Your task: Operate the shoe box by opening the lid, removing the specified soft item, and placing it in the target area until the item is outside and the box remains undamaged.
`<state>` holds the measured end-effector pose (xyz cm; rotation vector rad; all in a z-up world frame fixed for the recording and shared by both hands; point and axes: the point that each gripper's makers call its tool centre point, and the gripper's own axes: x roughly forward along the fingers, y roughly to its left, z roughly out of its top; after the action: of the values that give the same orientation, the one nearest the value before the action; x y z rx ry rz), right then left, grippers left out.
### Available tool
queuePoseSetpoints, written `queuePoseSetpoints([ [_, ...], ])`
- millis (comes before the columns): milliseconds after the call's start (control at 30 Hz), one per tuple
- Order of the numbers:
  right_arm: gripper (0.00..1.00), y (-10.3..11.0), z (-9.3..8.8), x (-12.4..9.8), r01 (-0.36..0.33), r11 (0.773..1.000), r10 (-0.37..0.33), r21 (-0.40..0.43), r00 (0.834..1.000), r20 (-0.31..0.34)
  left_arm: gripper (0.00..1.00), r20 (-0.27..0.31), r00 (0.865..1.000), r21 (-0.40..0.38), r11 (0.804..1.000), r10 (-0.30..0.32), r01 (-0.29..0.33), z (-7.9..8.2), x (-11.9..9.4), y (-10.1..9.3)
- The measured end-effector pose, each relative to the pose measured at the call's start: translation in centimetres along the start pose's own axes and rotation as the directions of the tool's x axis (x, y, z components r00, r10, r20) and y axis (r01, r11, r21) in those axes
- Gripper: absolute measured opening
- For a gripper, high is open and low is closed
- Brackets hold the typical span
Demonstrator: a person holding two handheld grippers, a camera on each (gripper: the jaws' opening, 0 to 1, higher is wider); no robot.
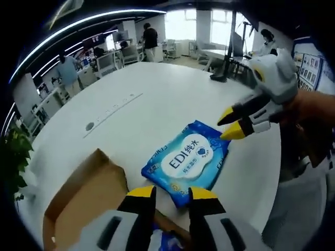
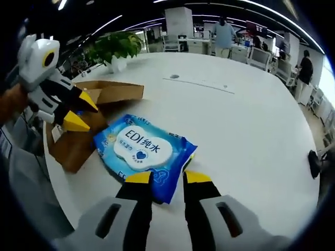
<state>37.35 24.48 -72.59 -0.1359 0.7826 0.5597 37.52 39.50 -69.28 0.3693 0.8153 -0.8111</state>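
Shoe box: brown cardboard box [image 1: 86,196] at about 8 o'clock in the left gripper view, open, its flaps spread and the plain brown inner floor showing; in the right gripper view it [image 2: 89,120] sits at about 9 o'clock, partly behind the other gripper.
Box contents: a small patch of blue and white shows between the jaws at 6 o'clock in the left gripper view; what it is cannot be told.
Soft item: blue wet-wipe pack [image 1: 187,160] with a white label, lying flat on the white table [image 1: 157,94], outside the box and just beside its open edge; in the right gripper view the pack [image 2: 144,154] lies near the centre, one corner reaching the yellow tips.
Left gripper: its own jaws [image 1: 171,194] rise at 6 o'clock, yellow tips slightly apart, nothing between them; the pack lies just beyond. In the right gripper view it [image 2: 81,112] enters at 9 o'clock, tips parted over the box.
Right gripper: its own jaws [image 2: 167,178] rise at 6 o'clock, slightly apart, the pack's near corner at the tips; whether they pinch it cannot be told. In the left gripper view it [image 1: 230,123] comes in at 2 o'clock, tips parted, beside the pack's far corner.
Surroundings: potted plant [image 2: 115,47] at the table's far edge, 11 o'clock in the right gripper view; desks and people beyond.
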Motion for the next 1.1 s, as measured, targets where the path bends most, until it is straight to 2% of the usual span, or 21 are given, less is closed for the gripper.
queuePoseSetpoints([
  [267,0.31,1.1,0.7,-1.9,-0.028,0.997,0.027,-0.074,1.0,-0.016,0.31,0.026,1.0,-0.031,1.0,0.005,-0.004,-0.9,-2.9,1.3],
  [500,0.37,2.6,1.9,-3.5,-0.074,0.989,0.071,-0.127,0.997,-0.023,0.32,0.036,0.999,-0.057,0.998,-0.001,0.003,-2.5,-5.0,2.1],
  [633,0.39,3.5,2.8,-4.0,-0.096,0.981,0.092,-0.167,0.995,-0.026,0.32,0.019,1.0,-0.035,0.999,-0.005,0.006,-4.0,-6.1,2.5],
  [900,0.42,6.2,5.1,-4.6,-0.164,0.955,0.162,-0.248,0.986,-0.026,0.33,-0.006,1.0,-0.038,0.999,0.001,-0.001,-6.8,-7.3,3.3],
  [1100,0.43,8.0,6.4,-4.4,-0.206,0.932,0.203,-0.298,0.978,-0.04,0.32,-0.006,1.0,-0.034,0.999,-0.006,0.005,-8.2,-7.8,3.6],
])
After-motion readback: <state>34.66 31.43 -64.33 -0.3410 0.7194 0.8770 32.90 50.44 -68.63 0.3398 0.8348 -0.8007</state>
